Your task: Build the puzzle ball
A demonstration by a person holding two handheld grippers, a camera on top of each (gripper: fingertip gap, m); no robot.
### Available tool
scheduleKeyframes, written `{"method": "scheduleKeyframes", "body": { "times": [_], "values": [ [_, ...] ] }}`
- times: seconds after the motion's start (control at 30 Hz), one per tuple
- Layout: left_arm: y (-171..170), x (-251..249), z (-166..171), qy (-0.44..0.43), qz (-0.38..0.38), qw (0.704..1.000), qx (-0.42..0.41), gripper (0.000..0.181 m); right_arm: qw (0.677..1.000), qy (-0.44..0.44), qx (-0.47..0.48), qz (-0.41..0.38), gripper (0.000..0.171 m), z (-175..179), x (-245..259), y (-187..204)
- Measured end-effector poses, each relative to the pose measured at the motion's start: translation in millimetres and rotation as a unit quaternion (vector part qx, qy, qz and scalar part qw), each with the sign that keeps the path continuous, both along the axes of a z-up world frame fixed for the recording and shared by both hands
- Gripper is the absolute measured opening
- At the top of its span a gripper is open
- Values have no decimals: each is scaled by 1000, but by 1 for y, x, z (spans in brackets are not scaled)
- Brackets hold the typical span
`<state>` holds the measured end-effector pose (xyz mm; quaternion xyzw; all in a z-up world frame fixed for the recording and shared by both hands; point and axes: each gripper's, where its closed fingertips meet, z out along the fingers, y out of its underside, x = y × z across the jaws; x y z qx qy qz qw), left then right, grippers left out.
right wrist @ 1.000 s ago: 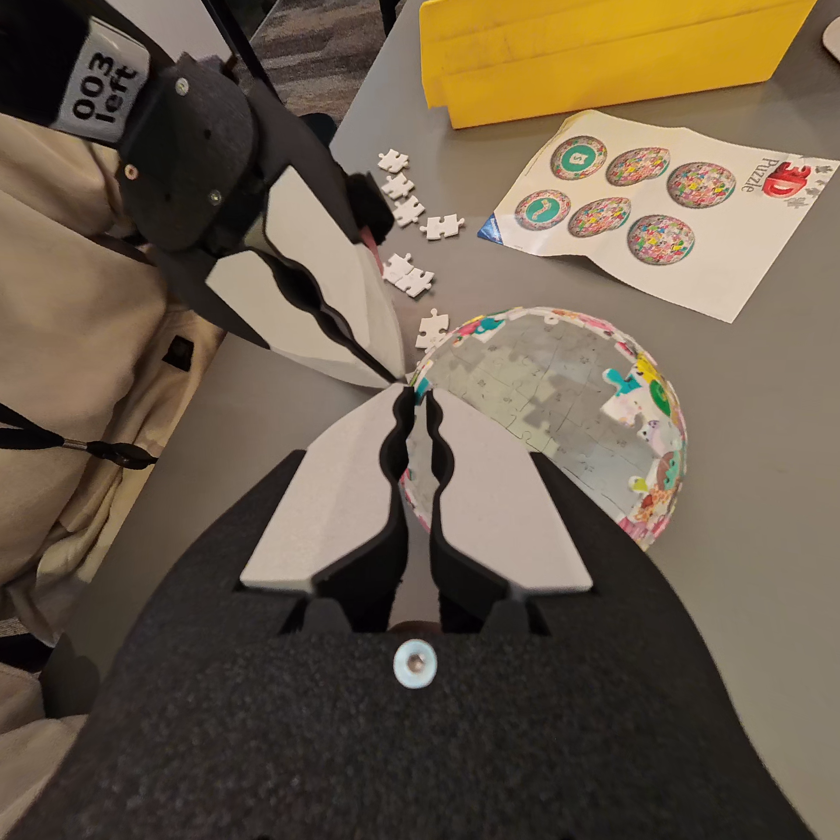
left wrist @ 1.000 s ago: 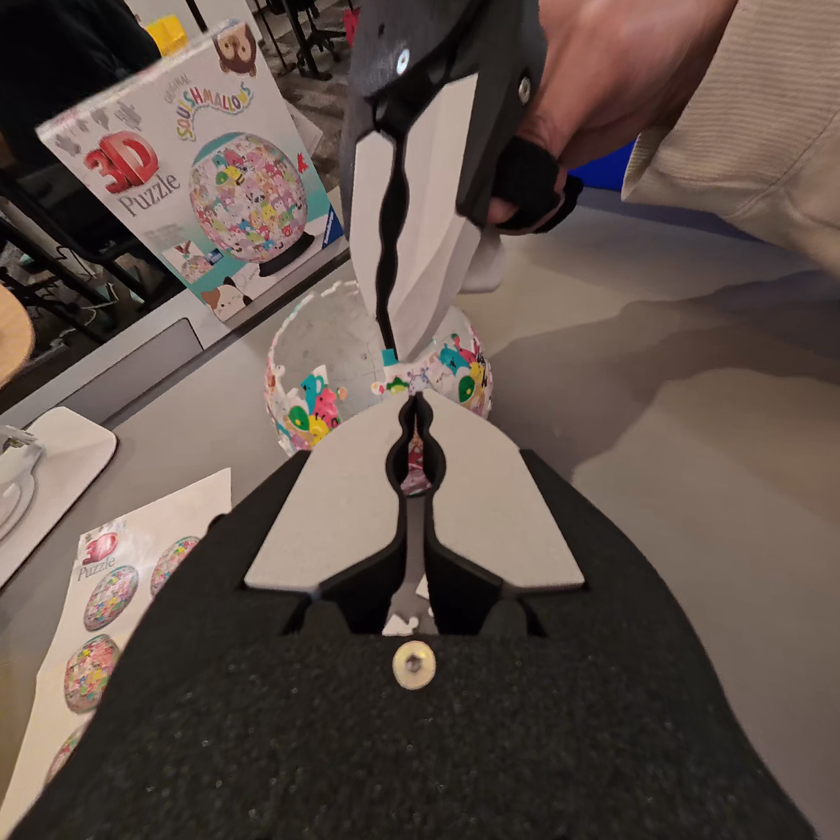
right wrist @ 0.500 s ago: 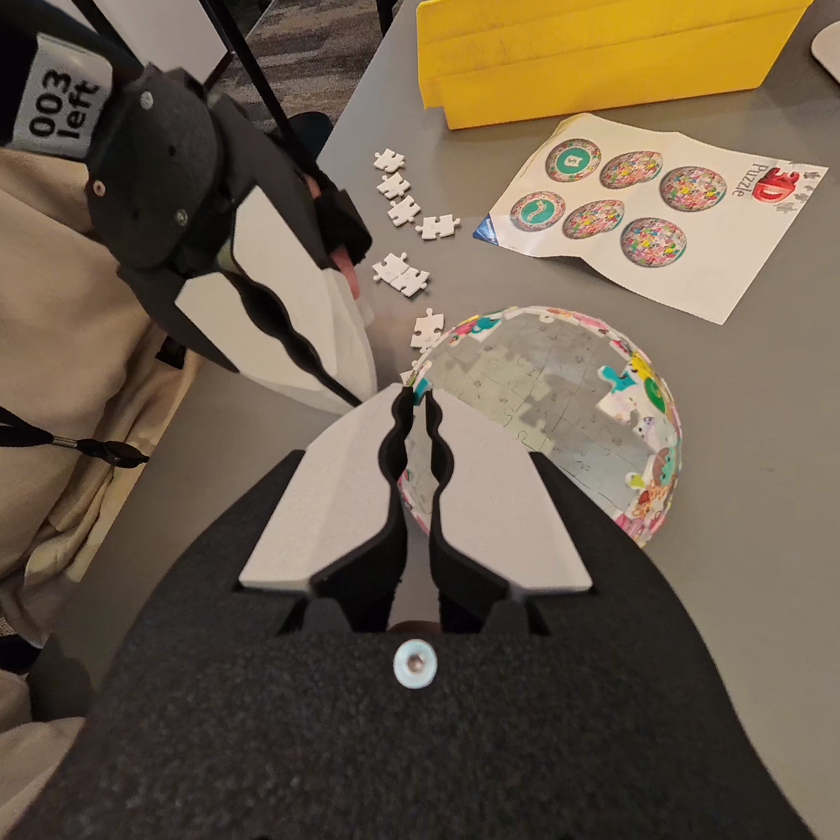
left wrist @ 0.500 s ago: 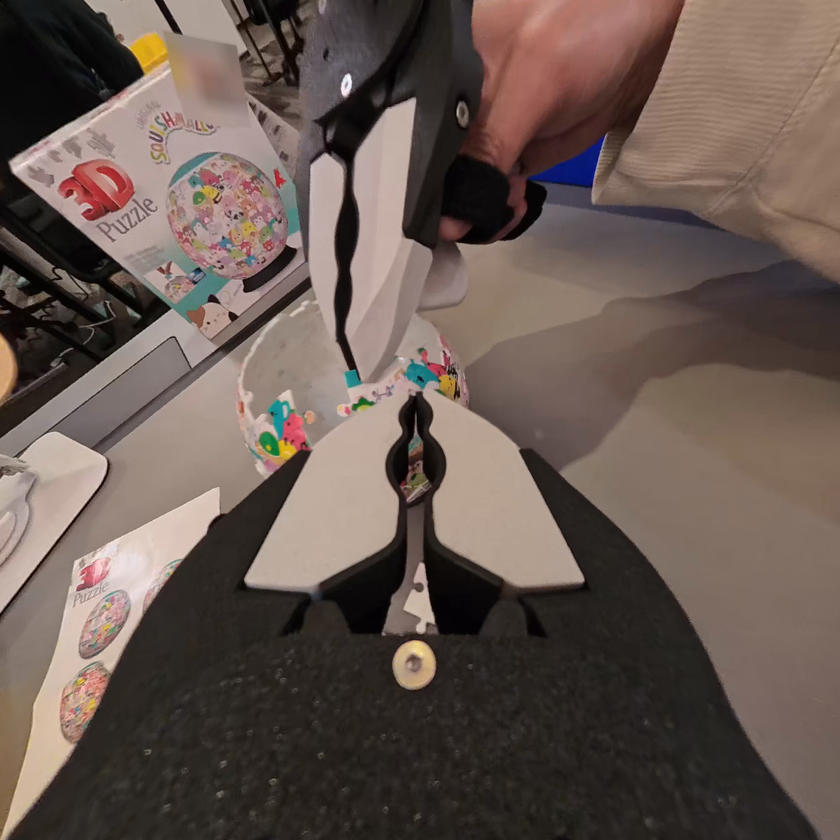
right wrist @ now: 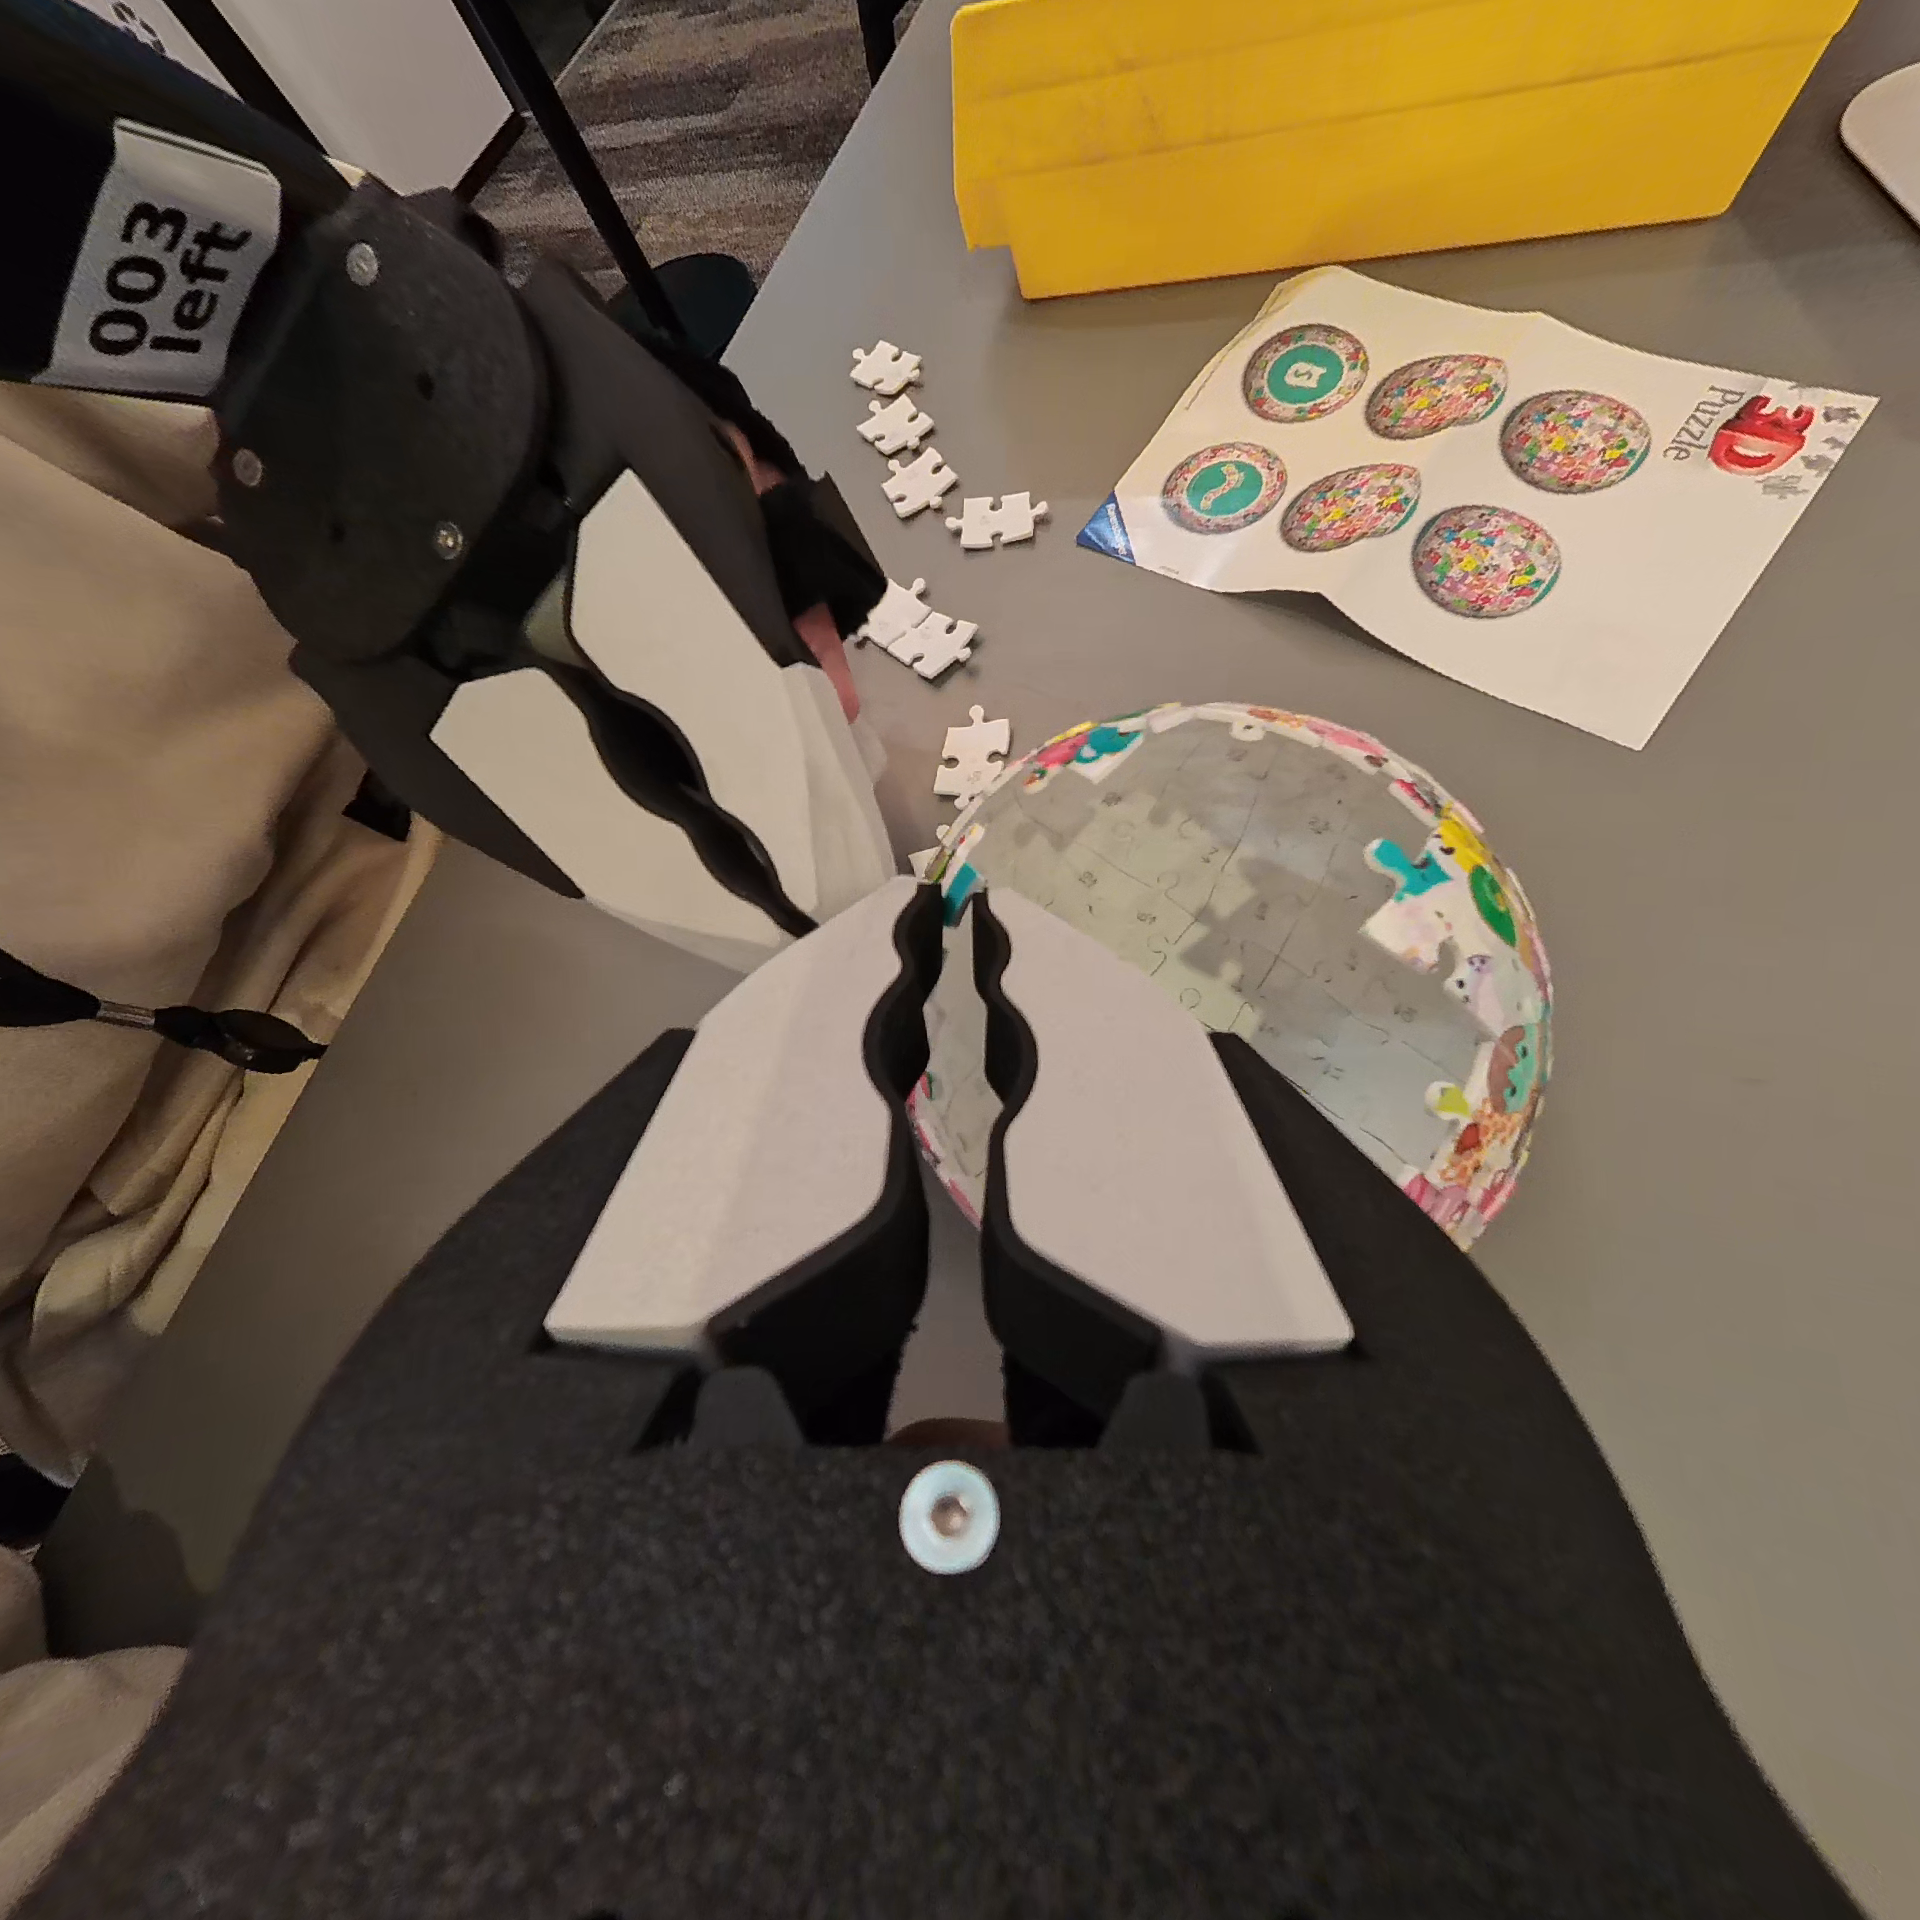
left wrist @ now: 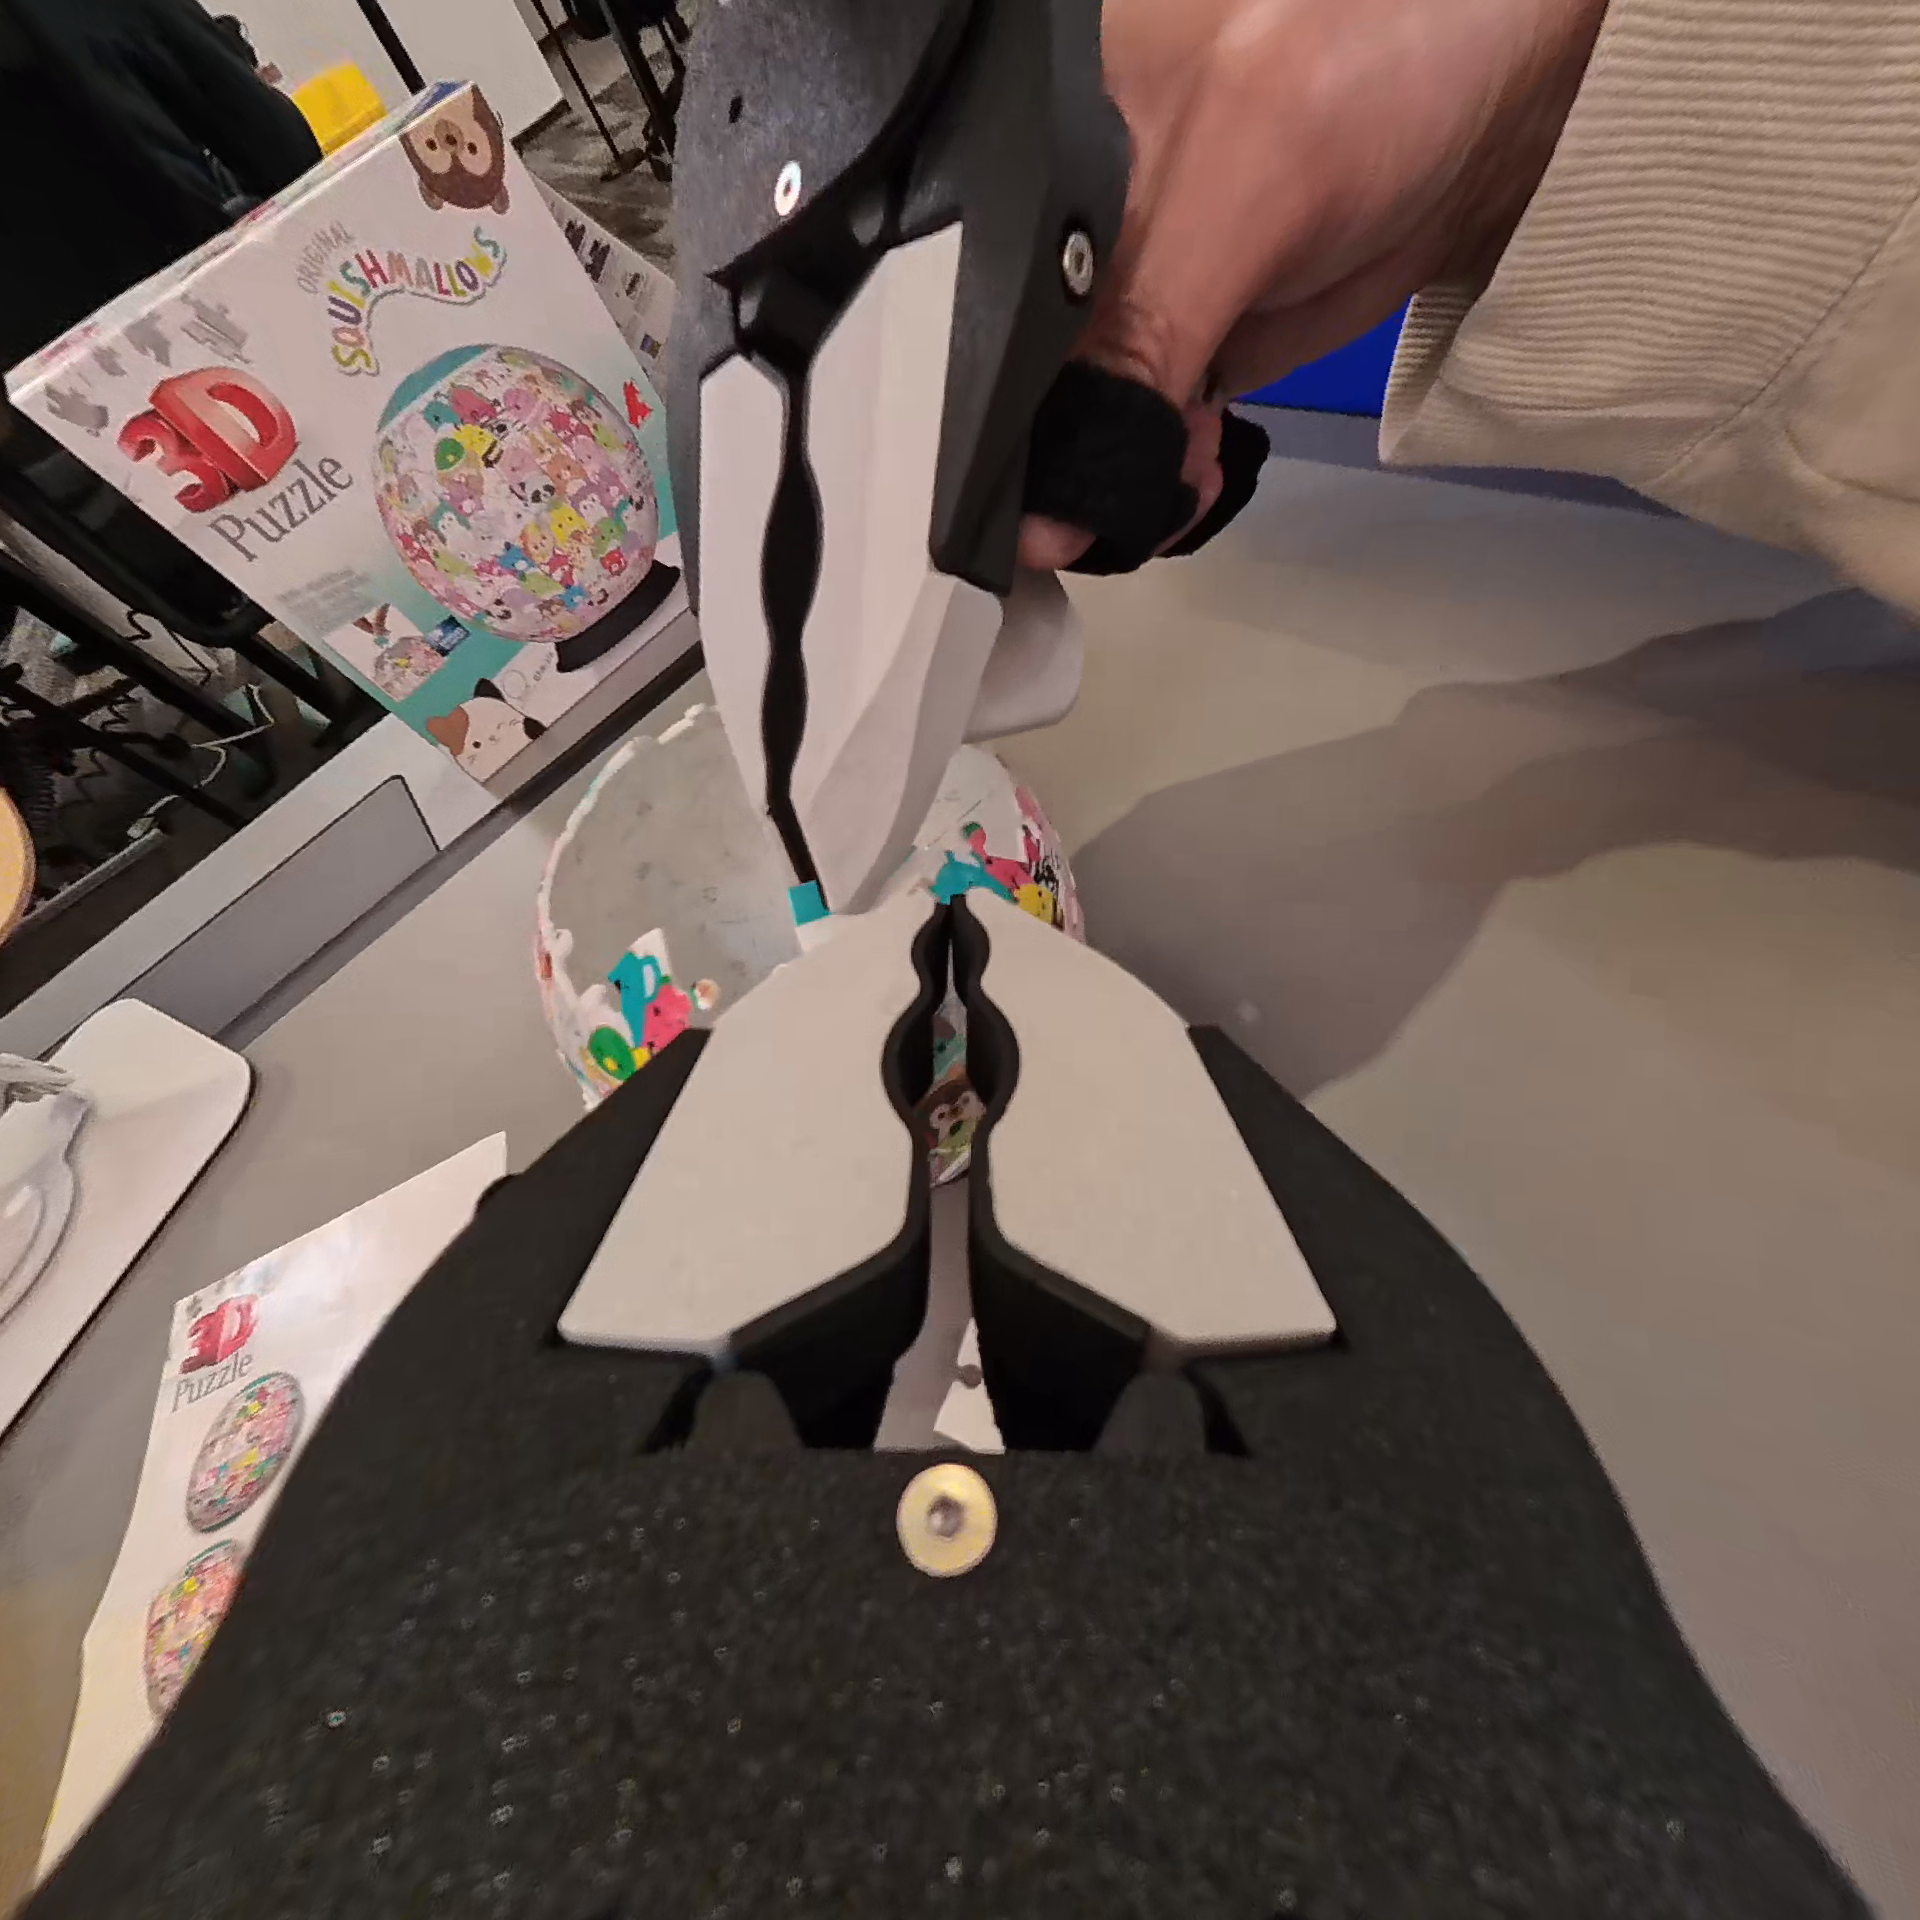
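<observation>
Half built: the puzzle ball point(right wrist: 1247, 935) sits an open shell, both grippers' jaws pinching its rim; loose pieces point(right wrist: 914, 488) wait just beside it.

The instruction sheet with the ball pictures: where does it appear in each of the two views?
Left wrist view: the instruction sheet lies at the lower left edge, partly hidden by the gripper body.
Right wrist view: it lies at the upper right, below the yellow bin.
Shared landmark: the half-built puzzle ball on the grey table.
</observation>
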<state>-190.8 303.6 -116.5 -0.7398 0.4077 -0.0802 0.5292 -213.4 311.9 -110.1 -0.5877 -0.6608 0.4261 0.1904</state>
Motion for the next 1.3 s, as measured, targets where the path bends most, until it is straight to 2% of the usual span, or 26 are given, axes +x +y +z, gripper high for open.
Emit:
{"method": "scheduleKeyframes", "body": {
  "times": [0.8, 1.3],
  "values": [
    [0, 2, -2, 27, -1, 999, 18, 0, 1000, -6, 7, 1, 7, -3, 1, -1],
    [-10, 0, -3, 31, -9, 999, 17, 0, 998, -51, 21, 5, 16, -10, 25, -5]
  ]
}}
